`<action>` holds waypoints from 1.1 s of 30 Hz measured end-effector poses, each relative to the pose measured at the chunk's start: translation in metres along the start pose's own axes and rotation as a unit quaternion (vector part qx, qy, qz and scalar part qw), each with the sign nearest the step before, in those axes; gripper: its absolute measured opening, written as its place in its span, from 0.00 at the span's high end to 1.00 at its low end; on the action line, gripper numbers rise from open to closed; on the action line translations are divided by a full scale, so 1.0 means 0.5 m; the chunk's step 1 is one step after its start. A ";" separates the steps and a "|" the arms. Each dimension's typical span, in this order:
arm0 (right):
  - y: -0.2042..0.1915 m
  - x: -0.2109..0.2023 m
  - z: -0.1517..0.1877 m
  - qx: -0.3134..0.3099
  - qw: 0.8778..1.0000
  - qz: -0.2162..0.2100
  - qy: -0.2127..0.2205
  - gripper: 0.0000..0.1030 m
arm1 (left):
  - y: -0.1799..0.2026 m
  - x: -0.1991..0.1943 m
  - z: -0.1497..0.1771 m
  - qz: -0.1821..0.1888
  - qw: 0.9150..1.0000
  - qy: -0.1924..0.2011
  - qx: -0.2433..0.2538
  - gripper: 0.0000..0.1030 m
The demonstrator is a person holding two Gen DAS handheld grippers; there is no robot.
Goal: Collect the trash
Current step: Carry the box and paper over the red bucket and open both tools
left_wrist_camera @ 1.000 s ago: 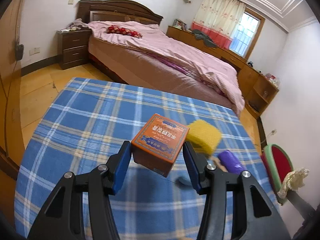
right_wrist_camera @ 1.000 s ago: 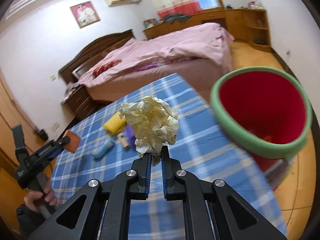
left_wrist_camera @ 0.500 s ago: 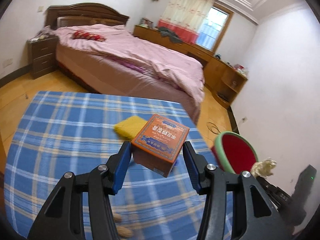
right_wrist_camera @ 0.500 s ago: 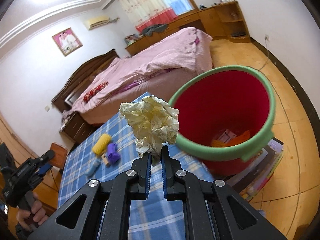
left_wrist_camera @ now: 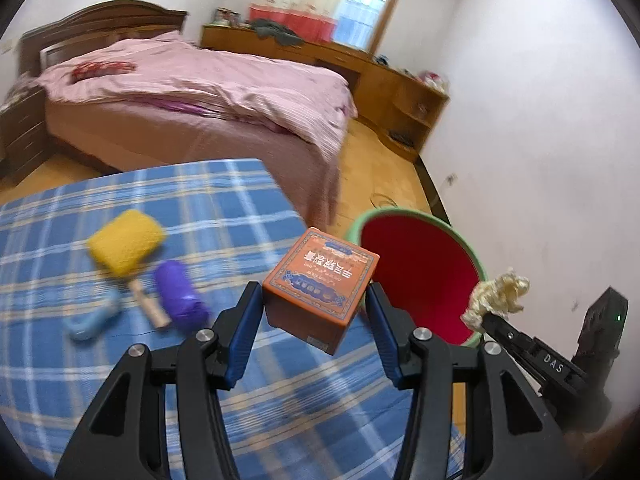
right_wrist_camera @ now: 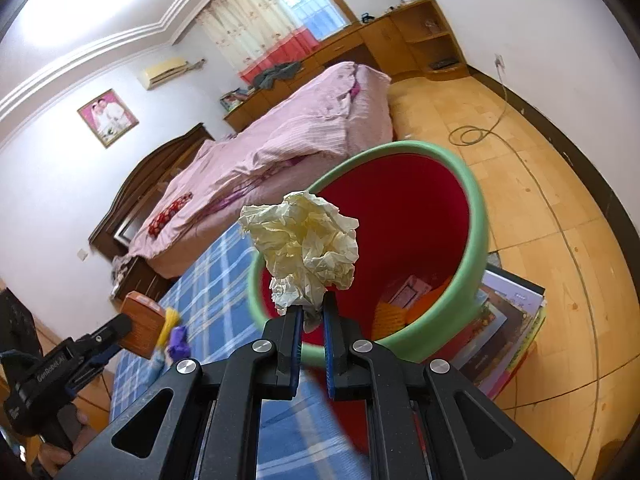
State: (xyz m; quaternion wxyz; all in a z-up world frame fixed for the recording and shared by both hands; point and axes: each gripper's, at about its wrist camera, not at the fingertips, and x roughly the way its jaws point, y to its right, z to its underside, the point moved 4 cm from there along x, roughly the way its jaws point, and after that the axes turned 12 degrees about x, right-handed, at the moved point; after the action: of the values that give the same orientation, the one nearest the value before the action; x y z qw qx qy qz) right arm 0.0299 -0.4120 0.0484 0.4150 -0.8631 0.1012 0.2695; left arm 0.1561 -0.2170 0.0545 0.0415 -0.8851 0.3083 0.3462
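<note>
My left gripper (left_wrist_camera: 314, 308) is shut on an orange box (left_wrist_camera: 320, 286) and holds it above the right edge of the blue plaid table (left_wrist_camera: 200, 208). My right gripper (right_wrist_camera: 311, 312) is shut on a crumpled pale yellow paper ball (right_wrist_camera: 304, 248), held over the near rim of the red bin with a green rim (right_wrist_camera: 476, 216). The bin (left_wrist_camera: 420, 264) stands just right of the box in the left wrist view, with the paper ball (left_wrist_camera: 496, 294) at its right rim. The box (right_wrist_camera: 142, 320) also shows at the left of the right wrist view.
On the table lie a yellow sponge (left_wrist_camera: 124, 240), a purple roll (left_wrist_camera: 178, 294), a light blue object (left_wrist_camera: 90, 320) and a small tan stick (left_wrist_camera: 148, 306). The bin holds orange and paper scraps (right_wrist_camera: 404, 296) and rests on stacked books (right_wrist_camera: 504, 320). A pink bed (left_wrist_camera: 200, 92) stands behind.
Both grippers swung right toward the bin. The bin is now close beside the box, and the paper ball now hangs over the bin's near rim.
</note>
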 end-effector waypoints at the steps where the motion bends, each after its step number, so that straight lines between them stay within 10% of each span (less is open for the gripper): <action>1: 0.009 0.004 -0.003 0.004 1.000 0.003 0.001 0.91 | 0.017 0.018 -0.002 0.004 1.000 -0.006 0.010 0.48; 18: 0.088 0.045 -0.019 0.029 1.000 0.011 0.004 0.88 | 0.157 0.158 -0.028 0.066 0.995 -0.037 0.066 0.49; 33: 0.072 0.033 -0.001 0.038 0.999 -0.009 -0.011 0.71 | 0.101 0.096 -0.002 0.018 0.998 -0.040 0.048 0.49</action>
State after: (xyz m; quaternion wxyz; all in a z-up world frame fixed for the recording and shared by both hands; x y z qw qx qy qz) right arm 0.0293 -0.4343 0.0158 0.4509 -0.8446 0.0989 0.2713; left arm 0.1551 -0.2828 0.0318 0.0904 -0.8616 0.3388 0.3671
